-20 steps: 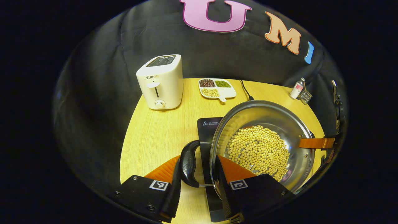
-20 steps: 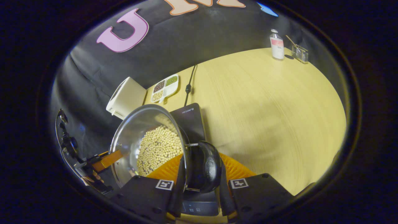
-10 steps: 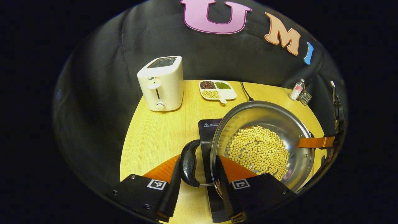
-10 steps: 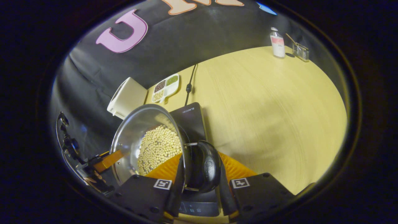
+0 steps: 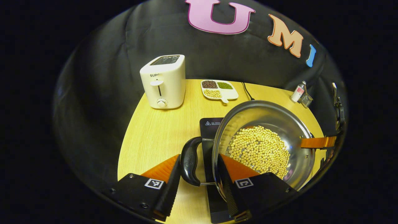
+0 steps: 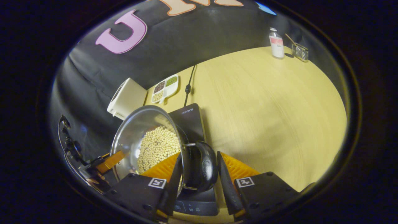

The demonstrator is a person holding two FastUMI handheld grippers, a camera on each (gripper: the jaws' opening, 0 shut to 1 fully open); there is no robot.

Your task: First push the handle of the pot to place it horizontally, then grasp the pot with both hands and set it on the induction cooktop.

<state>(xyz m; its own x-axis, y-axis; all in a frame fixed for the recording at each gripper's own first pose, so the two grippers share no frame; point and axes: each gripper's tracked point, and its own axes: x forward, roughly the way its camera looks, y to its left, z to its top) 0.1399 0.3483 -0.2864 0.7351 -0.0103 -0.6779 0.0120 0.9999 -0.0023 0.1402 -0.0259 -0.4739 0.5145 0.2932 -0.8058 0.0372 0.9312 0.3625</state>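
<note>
The steel pot, part-filled with pale beans, sits on the black induction cooktop on the wooden table. Its two black side handles lie level, in line across the pot. The left gripper straddles one handle, the right gripper the other; both are released, with gaps showing beside the handles.

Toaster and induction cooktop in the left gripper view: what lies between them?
Bare wooden table lies between the toaster and the induction cooktop in the left gripper view.
</note>
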